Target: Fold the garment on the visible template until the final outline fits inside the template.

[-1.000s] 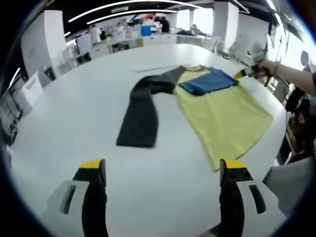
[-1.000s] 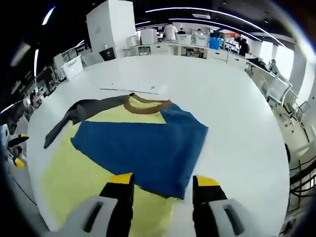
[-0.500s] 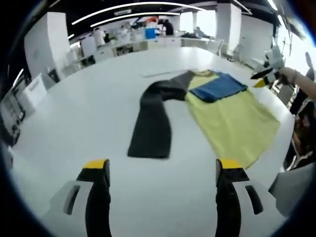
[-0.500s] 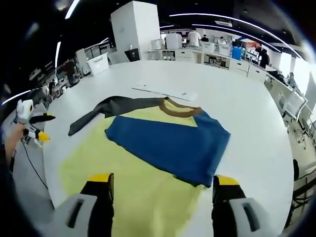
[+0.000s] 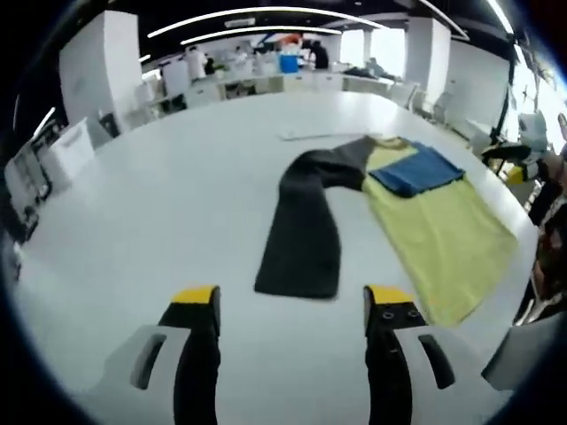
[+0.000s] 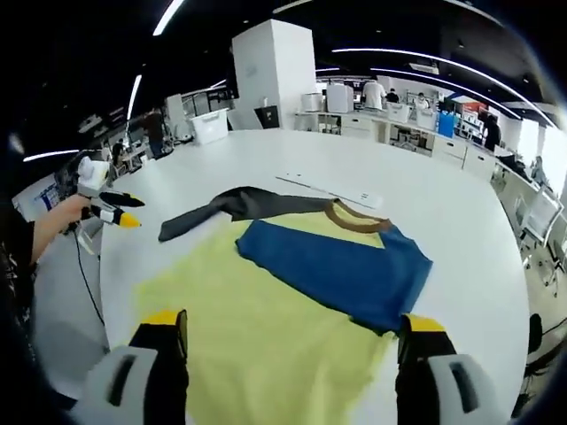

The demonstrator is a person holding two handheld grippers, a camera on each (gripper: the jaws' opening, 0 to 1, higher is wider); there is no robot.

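Note:
A long-sleeved shirt lies flat on the white table [image 5: 159, 204]. Its body is yellow [image 5: 443, 239] [image 6: 257, 328] and its collar brown [image 6: 359, 220]. The blue sleeve [image 6: 341, 270] [image 5: 416, 168] is folded across the chest. The black sleeve [image 5: 306, 230] [image 6: 239, 205] stretches out sideways on the table. My left gripper [image 5: 293, 301] is open above the bare table, just short of the black cuff. My right gripper [image 6: 292, 323] is open wide over the yellow body, with nothing between its jaws. Each gripper appears in the other's view, hand-held: the left [image 6: 111, 211], the right [image 5: 523, 159].
A thin white strip [image 6: 332, 188] [image 5: 310, 135] lies on the table just beyond the collar. The table edge [image 6: 111, 310] runs close to the shirt's hem. Desks, chairs and people stand far behind, with a white pillar [image 6: 275, 71].
My right gripper has drawn back from the blue sleeve's edge and its jaws have spread wider. My left gripper has moved nearer the black sleeve, its jaws slightly closer together.

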